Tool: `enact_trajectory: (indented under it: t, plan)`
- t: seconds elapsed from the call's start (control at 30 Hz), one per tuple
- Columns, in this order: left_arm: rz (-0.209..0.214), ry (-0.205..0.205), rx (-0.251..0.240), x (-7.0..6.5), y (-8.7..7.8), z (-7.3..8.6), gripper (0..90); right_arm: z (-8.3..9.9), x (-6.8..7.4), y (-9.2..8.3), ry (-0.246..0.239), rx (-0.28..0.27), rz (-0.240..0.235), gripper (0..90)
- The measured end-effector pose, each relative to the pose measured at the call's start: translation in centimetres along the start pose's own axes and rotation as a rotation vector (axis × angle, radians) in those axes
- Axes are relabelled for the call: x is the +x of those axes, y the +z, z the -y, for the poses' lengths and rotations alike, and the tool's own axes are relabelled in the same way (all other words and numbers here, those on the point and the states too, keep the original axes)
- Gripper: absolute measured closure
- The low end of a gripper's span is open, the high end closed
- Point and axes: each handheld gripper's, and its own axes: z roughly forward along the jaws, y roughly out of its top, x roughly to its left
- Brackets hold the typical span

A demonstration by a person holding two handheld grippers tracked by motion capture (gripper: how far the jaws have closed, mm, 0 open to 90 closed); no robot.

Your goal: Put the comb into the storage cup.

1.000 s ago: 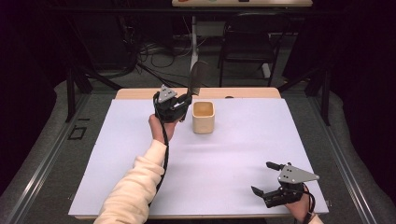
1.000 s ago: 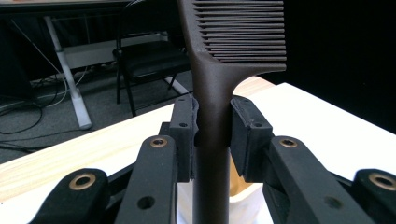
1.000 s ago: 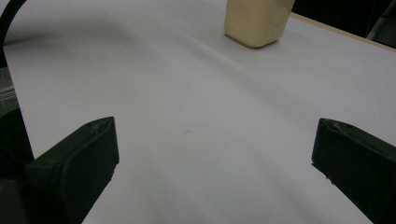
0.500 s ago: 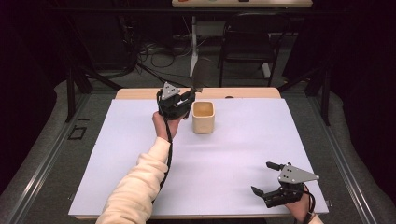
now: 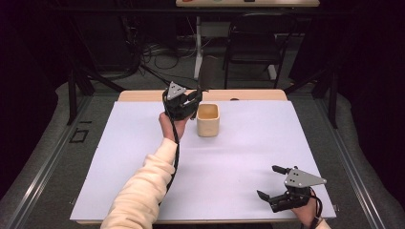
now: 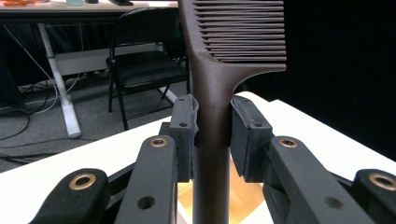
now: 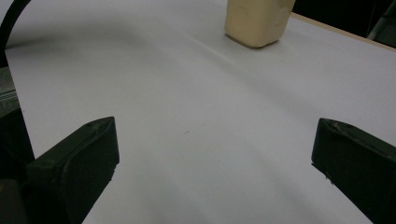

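Note:
A dark brown comb [image 6: 212, 93] stands upright, teeth at the top, with my left gripper [image 6: 212, 121] shut on its handle. In the high view the left gripper [image 5: 191, 101] hovers at the far middle of the table, just left of a cream cup [image 5: 208, 120], and the comb [image 5: 206, 76] rises above the cup's far rim. The cup's orange inside [image 6: 243, 196] shows below the jaws. My right gripper [image 5: 267, 181] rests near the table's front right, open, nothing between its fingers. It [image 7: 215, 149] faces the cup [image 7: 258, 21] across the white sheet.
A white sheet [image 5: 248, 152] covers the wooden table, whose bare far edge [image 5: 258, 94] shows behind the cup. Beyond the table stand a black folding chair [image 5: 253, 43] and a white desk leg [image 5: 197, 47], with cables on the floor.
My left gripper has shifted slightly to the right with the comb, closer to the cup. The right gripper has stayed where it was.

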Motion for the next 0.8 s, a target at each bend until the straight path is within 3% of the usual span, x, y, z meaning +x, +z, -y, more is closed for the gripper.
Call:
enact_trajectory:
  t: [0.8]
  plan:
    - [0.024, -0.013, -0.033, -0.6, 1.5, -0.1, 71.9, 0.0, 0.0, -0.1, 0.004, -0.001, -0.001, 0.5]
